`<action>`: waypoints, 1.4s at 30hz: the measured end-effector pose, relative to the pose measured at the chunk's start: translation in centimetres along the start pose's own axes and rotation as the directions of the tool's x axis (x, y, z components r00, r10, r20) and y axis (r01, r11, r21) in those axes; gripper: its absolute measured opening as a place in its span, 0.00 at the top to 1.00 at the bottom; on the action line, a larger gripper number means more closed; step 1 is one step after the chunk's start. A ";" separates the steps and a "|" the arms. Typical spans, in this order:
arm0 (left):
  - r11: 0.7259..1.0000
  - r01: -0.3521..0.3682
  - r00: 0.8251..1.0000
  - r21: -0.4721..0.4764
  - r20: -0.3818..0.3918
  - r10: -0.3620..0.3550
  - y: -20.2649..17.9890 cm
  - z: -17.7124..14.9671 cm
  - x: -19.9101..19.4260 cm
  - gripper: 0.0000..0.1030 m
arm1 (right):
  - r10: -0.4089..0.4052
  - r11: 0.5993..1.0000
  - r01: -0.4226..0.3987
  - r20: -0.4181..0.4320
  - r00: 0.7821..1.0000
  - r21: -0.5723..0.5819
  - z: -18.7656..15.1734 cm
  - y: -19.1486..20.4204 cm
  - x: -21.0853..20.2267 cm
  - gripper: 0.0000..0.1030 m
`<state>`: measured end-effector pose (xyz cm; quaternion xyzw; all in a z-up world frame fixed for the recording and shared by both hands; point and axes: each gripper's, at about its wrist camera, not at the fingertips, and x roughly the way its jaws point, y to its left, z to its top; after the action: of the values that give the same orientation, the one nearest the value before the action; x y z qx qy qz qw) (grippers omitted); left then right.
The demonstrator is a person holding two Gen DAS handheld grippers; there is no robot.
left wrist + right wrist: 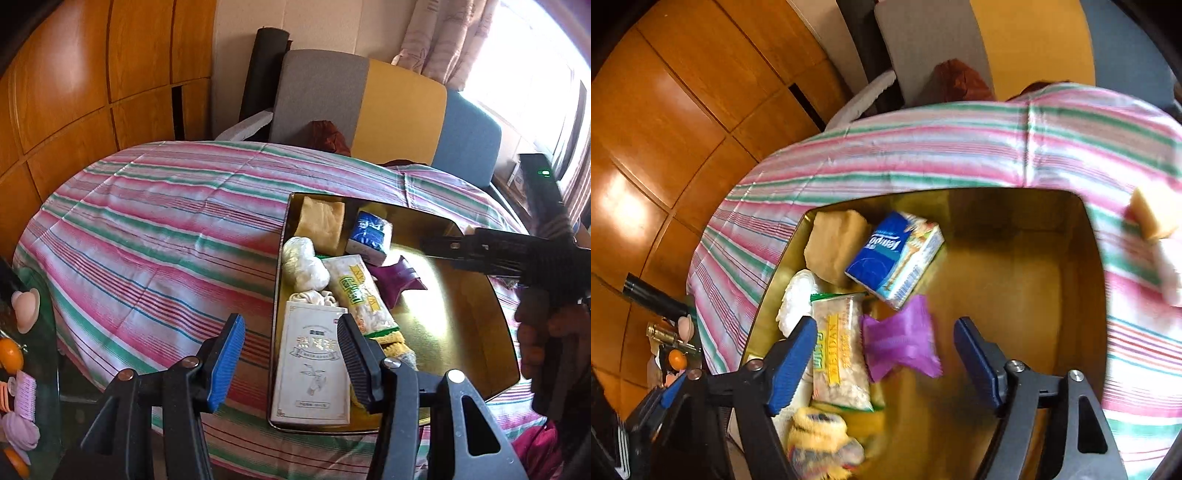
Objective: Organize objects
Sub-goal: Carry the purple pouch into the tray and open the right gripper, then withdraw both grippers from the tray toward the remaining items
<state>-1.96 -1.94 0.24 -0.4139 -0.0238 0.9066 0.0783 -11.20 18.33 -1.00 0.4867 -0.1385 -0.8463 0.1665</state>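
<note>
A shiny gold tray point(461, 314) point(1015, 258) lies on a striped cloth point(147, 229). Its left half holds a white box point(314, 362), a snack packet point(842, 354), a blue tissue pack point(897, 254), a tan pad point(834, 243), a white bag point(304, 264) and a yellow knitted item point(820, 439). A purple packet point(901, 339) point(399, 277) lies between the open jaws of my right gripper point(886, 339), and neither pad touches it. My left gripper point(291, 343) hovers open over the tray's near left edge, above the white box.
On the cloth right of the tray lie a yellow sponge point(1156, 214) and a white object point(1171, 273). A glass side table point(26, 369) with small toys stands at the left. Grey, yellow and blue cushioned panels point(399, 107) and a wooden wall point(92, 74) are behind.
</note>
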 end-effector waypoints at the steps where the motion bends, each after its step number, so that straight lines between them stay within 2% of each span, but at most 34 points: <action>1: 1.000 0.001 1.000 0.008 0.004 -0.001 -0.3 0.0 -0.1 0.49 | -0.006 1.000 0.006 0.010 1.000 -0.009 -0.2 -0.2 -0.9 0.24; 5: 0.999 0.008 1.000 0.046 0.014 -0.009 -1.6 0.1 -0.7 0.49 | -0.053 0.997 0.056 0.065 0.996 -0.044 -1.0 -1.8 -4.8 0.20; 9: 0.996 0.017 1.000 0.088 0.015 -0.019 -3.3 0.0 -0.9 0.49 | -0.114 0.992 0.118 0.109 0.988 -0.033 -1.9 -4.8 -8.3 0.18; 15: 0.987 0.033 0.999 0.154 0.009 -0.035 -5.9 -0.1 -1.0 0.49 | -0.243 0.970 0.239 0.155 0.958 0.041 -3.0 -11.0 -13.0 0.14; 19: 0.979 0.038 0.999 0.202 -0.002 -0.039 -8.0 -0.2 -0.8 0.49 | -0.335 0.941 0.321 0.170 0.927 0.105 -3.7 -15.5 -15.4 0.14; 25: 0.959 0.042 0.999 0.279 -0.014 -0.040 -11.3 -0.2 -0.2 0.49 | -0.461 0.878 0.412 0.195 0.866 0.245 -5.3 -22.9 -17.9 0.14; 28: 0.947 0.050 0.999 0.316 -0.019 -0.047 -13.2 0.0 0.1 0.49 | -0.533 0.811 0.461 0.128 0.837 0.360 -6.1 -26.4 -17.9 0.15; 29: 0.944 0.054 0.999 0.324 -0.022 -0.050 -13.6 0.1 0.3 0.49 | -0.541 0.798 0.460 0.129 0.831 0.390 -6.0 -27.0 -18.2 0.15; 33: 0.932 0.082 0.996 0.354 -0.043 -0.072 -15.8 0.5 1.0 0.49 | -0.509 0.811 0.417 0.144 0.849 0.410 -5.9 -27.4 -18.6 0.15; 42: 0.910 0.174 0.983 0.376 -0.123 -0.137 -19.8 1.1 3.0 0.48 | -0.500 0.817 0.408 0.148 0.853 0.408 -6.1 -27.2 -18.6 0.11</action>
<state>-2.30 18.07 0.81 -0.4294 0.1255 0.8640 0.2312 -1.14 50.24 -0.33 0.4180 -0.1907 -0.8750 -0.1528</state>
